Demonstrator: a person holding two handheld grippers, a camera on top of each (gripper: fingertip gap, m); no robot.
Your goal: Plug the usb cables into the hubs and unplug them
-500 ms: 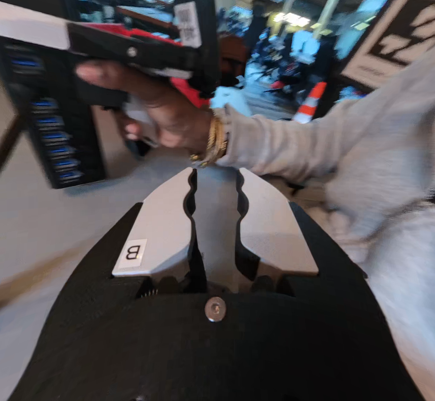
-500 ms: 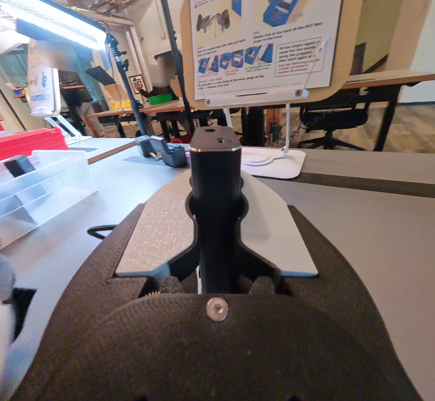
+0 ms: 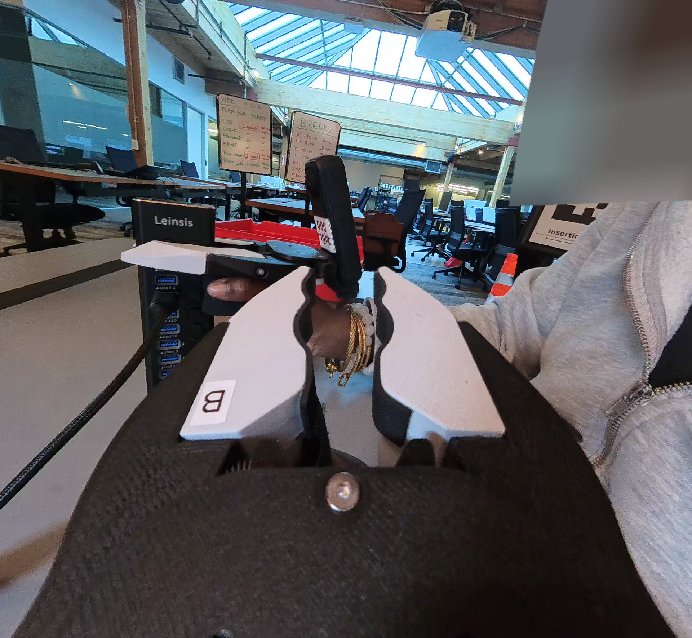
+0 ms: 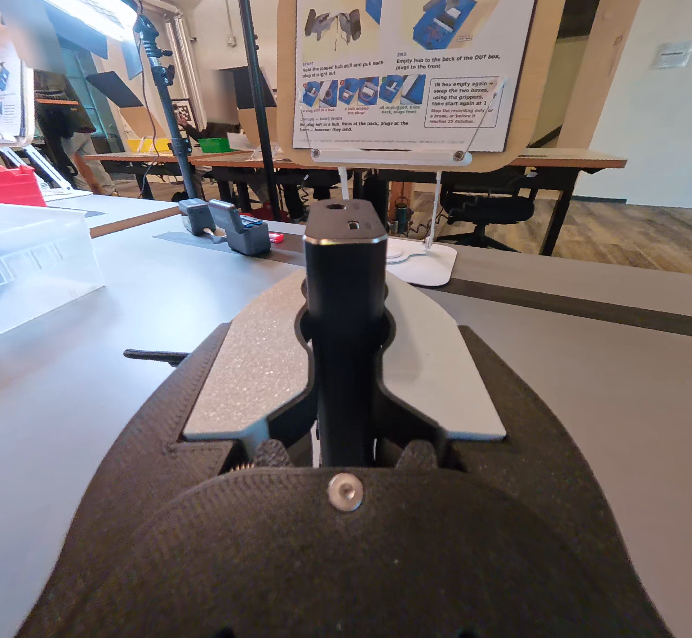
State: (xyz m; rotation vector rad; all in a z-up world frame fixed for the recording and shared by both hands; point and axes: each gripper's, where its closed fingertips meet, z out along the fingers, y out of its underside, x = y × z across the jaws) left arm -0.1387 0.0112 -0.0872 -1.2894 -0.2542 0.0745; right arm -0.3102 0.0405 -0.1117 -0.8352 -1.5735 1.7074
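A black tower USB hub (image 3: 172, 223) stands upright on the grey table, with a column of blue ports on its face. A black braided cable (image 3: 112, 391) is plugged into an upper port (image 3: 163, 300) and trails down to the left. My right gripper (image 4: 344, 283) is shut on the hub (image 4: 344, 238). In the left wrist view one of its white fingers (image 3: 164, 255) lies across the hub, with a person's hand behind it. My left gripper (image 3: 341, 275) is open and empty, a short way in front of the hub and to its right.
A clear plastic bin (image 4: 41, 256) and a red bin (image 4: 18, 185) stand at the left of the table. Small grey devices (image 4: 243, 230) and an instruction board on a white stand (image 4: 412, 58) are at the far edge. A grey sleeve (image 3: 561, 320) fills the right of the left wrist view.
The left wrist view has swung up and levelled, so the hub now looks upright, with the plugged cable in sight. The right gripper still holds the hub and has moved slightly toward the board.
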